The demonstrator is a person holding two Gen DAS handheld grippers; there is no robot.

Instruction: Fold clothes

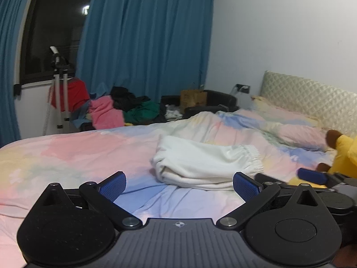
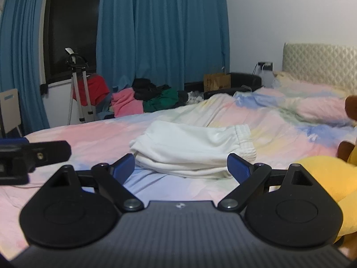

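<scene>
A white garment [image 1: 205,163] with an elastic waistband lies folded in a flat stack on the pastel bed cover [image 1: 78,154]. It also shows in the right wrist view [image 2: 194,149]. My left gripper [image 1: 179,186] is open and empty, just short of the stack's near edge. My right gripper [image 2: 180,167] is open and empty, also just short of the stack. The right gripper's finger shows at the right of the left wrist view [image 1: 312,175]. The left gripper's body shows at the left of the right wrist view [image 2: 33,154].
A yellow and brown plush toy [image 2: 330,178] lies on the bed to the right. Pillows [image 1: 296,131] and a quilted headboard [image 1: 312,98] are at the far right. A pile of clothes [image 1: 125,109] and a tripod [image 1: 60,93] stand beyond the bed by blue curtains [image 1: 145,40].
</scene>
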